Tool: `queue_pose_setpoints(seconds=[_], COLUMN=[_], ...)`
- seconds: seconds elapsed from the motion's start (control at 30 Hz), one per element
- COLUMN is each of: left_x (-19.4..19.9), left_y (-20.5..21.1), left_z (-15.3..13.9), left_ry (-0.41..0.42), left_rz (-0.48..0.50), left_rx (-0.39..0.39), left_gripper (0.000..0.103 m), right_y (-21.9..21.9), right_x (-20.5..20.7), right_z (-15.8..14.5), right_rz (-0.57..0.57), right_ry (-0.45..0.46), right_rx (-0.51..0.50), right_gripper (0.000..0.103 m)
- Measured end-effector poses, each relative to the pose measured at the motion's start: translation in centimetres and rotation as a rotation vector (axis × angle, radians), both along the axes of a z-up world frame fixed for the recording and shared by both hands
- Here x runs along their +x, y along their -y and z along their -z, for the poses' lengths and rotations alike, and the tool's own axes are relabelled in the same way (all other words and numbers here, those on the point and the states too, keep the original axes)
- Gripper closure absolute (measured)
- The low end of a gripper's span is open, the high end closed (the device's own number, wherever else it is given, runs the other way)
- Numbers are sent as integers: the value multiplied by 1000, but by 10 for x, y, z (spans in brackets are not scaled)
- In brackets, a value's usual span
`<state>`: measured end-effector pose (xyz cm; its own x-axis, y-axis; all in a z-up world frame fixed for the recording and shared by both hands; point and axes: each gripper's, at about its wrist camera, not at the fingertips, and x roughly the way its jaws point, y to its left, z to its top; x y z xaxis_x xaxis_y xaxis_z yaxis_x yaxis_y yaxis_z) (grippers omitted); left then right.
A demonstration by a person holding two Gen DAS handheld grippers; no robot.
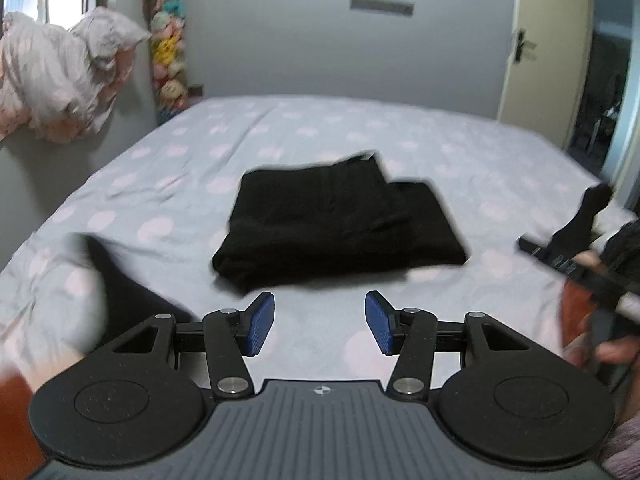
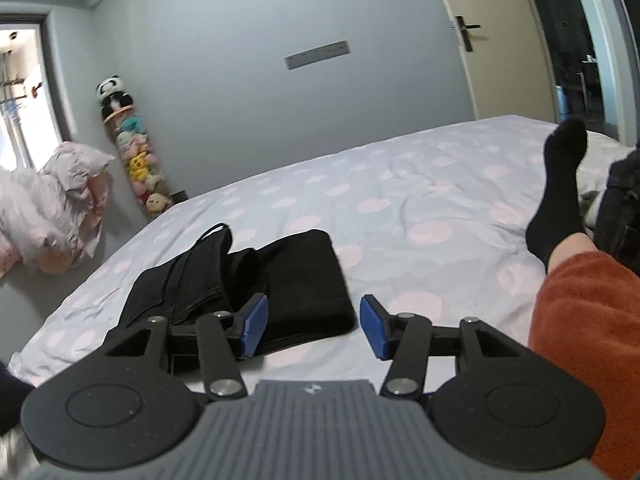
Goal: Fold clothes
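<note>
Folded black garment (image 1: pixel 340 224) lies mid-bed on the polka-dot sheet (image 1: pixel 280 128). Left gripper (image 1: pixel 320 320) and right gripper (image 2: pixel 314 326) both spread, holding nothing, just short of it. Grey wall (image 2: pixel 240 80), cream door (image 2: pixel 480 40) ajar, plush-toy column (image 2: pixel 138 164) in the corner.

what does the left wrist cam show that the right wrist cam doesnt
Only the left wrist view shows the right gripper itself, blurred at the right edge, so its jaws cannot be judged there. Only the right wrist view shows that gripper's blue pads set apart with nothing between, plus the person's raised foot in a black sock and orange trouser leg. Both show the folded black clothes lying on the dotted bedsheet, the stack of plush toys in the corner, the door handle, and the left gripper is open and empty.
</note>
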<state>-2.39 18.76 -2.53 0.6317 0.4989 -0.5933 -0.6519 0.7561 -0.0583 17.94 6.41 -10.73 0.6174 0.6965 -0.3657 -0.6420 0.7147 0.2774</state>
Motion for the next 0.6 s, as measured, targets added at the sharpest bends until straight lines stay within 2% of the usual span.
queue_pose_setpoints(seconds=[0.1, 0.27, 0.47, 0.6], left_x=[-1, 6, 10, 3], left_y=[8, 6, -6, -14], left_z=[-13, -28, -42, -47], left_ry=[83, 191, 259, 285], left_rz=[61, 114, 83, 62], left_rx=[-9, -43, -35, -37], left_gripper=[44, 44, 44, 44], right_y=[6, 28, 50, 59], right_x=[2, 11, 1, -19], right_z=[-6, -46, -87, -100], right_rz=[35, 78, 21, -7], right_ry=[13, 52, 40, 38], right_rx=[15, -37, -130, -169], right_gripper=[48, 48, 46, 45])
